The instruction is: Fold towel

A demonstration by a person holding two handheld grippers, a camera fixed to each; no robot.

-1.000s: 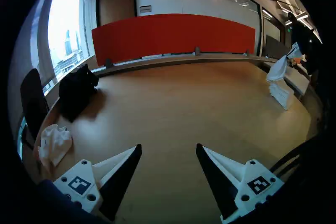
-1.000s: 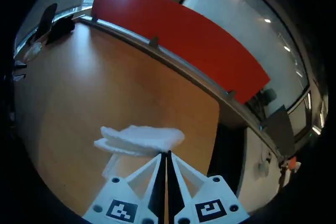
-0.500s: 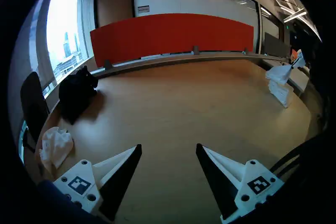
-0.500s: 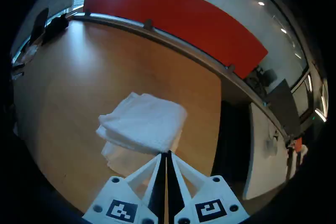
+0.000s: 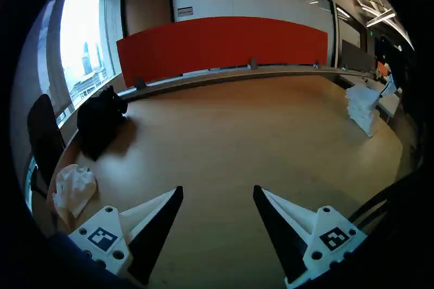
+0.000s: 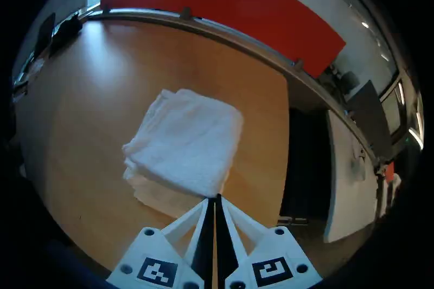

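Fingers of the left tool (image 5: 217, 194) stand wide apart with nothing between them, low in the left gripper view over bare bench (image 5: 228, 126). A crumpled cloth (image 5: 73, 191) lies lower left, a black bag (image 5: 100, 118) above it, a white stack (image 5: 363, 107) far right.

In the right gripper view, the right tool (image 6: 215, 198) pinches 1 corner of the folded towel (image 6: 187, 137), centre frame, atop the white stack. Folding looks finished; only letting go remains, and the crumpled cloth probably comes next.
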